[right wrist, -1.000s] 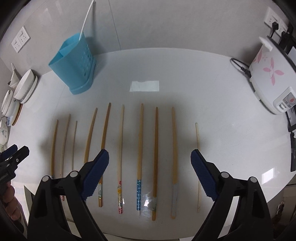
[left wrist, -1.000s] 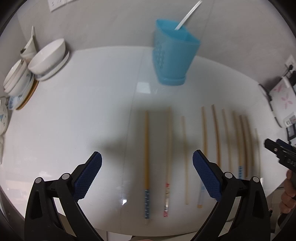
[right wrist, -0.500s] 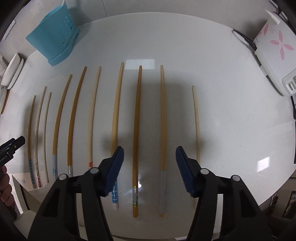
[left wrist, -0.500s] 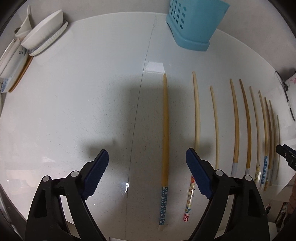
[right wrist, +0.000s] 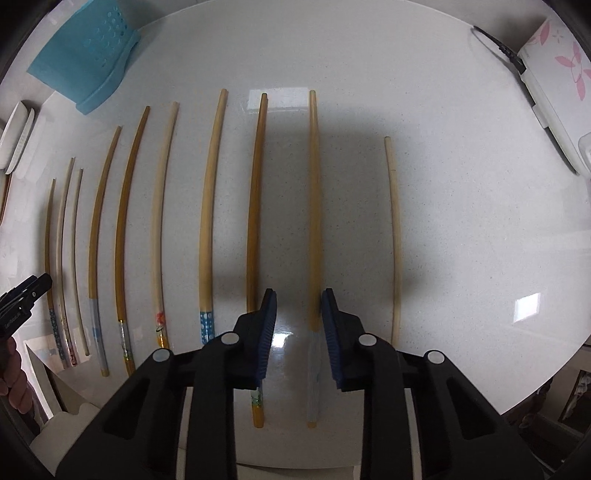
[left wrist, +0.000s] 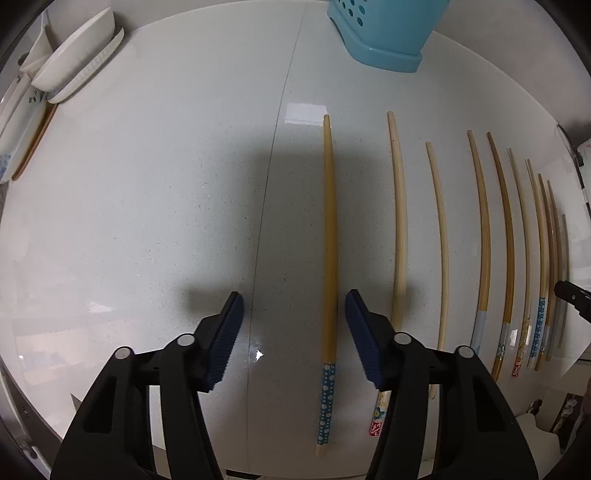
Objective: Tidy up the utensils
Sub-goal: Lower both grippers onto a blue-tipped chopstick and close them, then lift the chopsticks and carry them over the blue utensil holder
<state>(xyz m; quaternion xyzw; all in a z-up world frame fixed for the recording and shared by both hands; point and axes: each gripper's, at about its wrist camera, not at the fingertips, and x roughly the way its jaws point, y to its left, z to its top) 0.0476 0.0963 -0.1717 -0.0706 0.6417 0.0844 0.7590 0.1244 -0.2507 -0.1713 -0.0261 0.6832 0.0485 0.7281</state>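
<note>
White speckled bench: wooden chopsticks laid parallel, spaced for single picking. Left claw, closing, straddles the blue-dotted-handled chopstick without pinching it. Right claw, closing, brackets the grey-handled chopstick, its right pad seemingly touching. Perforated blue plastic holder waits beyond.

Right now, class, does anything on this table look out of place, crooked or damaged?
Nothing stands out. The chopsticks lie in a neat side-by-side row, apart from one another, on the white table. The blue holder stands upright behind them.

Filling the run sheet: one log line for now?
left gripper: closing round dotted chopstick | right gripper: closing round grey-handled chopstick | neither gripped
</note>
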